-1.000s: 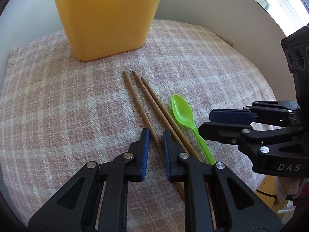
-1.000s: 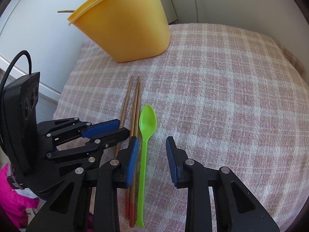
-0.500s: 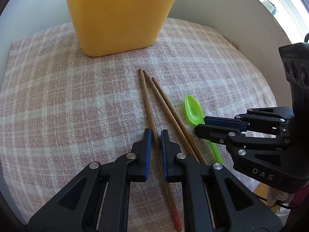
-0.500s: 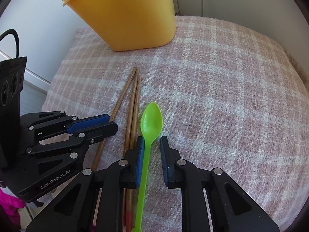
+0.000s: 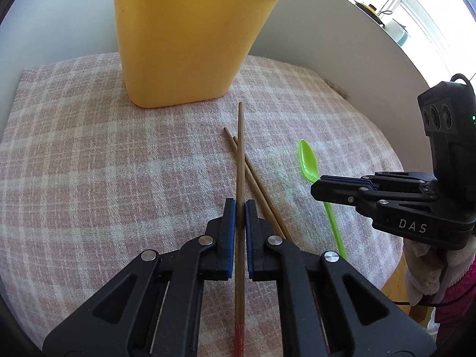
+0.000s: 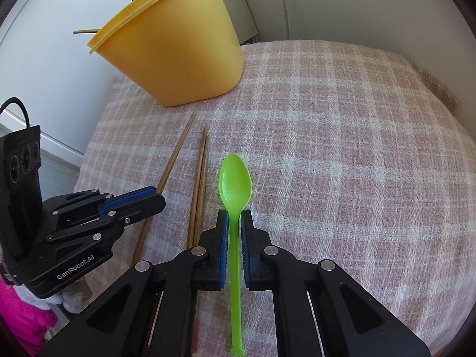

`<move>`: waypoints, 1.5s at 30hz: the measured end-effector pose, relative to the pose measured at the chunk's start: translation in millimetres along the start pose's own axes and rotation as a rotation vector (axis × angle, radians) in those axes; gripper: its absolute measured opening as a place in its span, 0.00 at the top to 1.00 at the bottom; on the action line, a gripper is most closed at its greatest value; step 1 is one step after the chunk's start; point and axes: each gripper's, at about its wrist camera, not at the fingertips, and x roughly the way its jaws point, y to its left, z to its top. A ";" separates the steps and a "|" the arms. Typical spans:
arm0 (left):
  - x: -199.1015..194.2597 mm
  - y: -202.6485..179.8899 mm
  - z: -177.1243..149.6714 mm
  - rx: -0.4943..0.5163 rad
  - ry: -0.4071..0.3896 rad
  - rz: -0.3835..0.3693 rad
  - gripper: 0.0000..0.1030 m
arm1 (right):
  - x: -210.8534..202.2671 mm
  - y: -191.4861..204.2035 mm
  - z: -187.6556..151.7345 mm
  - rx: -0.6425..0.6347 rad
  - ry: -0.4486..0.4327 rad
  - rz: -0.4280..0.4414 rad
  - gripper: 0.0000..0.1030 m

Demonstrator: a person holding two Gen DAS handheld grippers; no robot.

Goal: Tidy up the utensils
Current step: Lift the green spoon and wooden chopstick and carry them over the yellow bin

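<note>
checked pink-and-white cloth (image 5: 89, 163): covers the whole work surface, every item below rests on or above it. yellow plastic bin (image 5: 184, 38): far centre, upright, open top, dark sticks poking over its rim in the right wrist view; judged to be the utensil holder. left gripper (image 5: 240, 206): near centre of its own view, blue-padded jaws drawn together and clamped on one wooden chopstick (image 5: 240, 154), gripped about mid-length, tapered tip pointing far toward the bin, red-painted end near; it crosses above the others, so it appears lifted off the cloth. right gripper (image 6: 234, 218): near centre of its own view, jaws closed on the neck of a green plastic spoon (image 6: 235, 184), bowl pointing far, handle trailing near between the fingers; whether it is clear of the cloth cannot be told. two loose chopsticks (image 6: 200, 184): side by side and touching on the cloth, between the two grippers, tips toward the bin, well short of it. step in hand, as a judgement: both pickups made, carry to the bin not yet begun; two chopsticks remain. next move calls for raising each utensil above the bin's rim, tipping it end-down over the opening, then parting the jaws; the long chopstick may pivot in so narrow a grip.
</note>
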 end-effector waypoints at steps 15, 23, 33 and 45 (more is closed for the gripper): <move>-84.6 -11.7 7.3 0.062 -0.240 -0.011 0.96 | -69.1 20.6 -10.0 -0.067 -0.240 -0.055 0.94; -105.6 -25.0 11.9 0.086 -0.303 -0.016 0.96 | -98.0 38.7 -10.3 -0.130 -0.354 -0.107 0.94; -131.2 -35.3 25.0 0.109 -0.379 -0.028 0.96 | -124.2 60.8 -3.2 -0.179 -0.458 -0.140 0.94; -157.0 -28.6 48.7 0.108 -0.457 -0.034 0.96 | -145.5 78.9 19.1 -0.213 -0.558 -0.146 0.94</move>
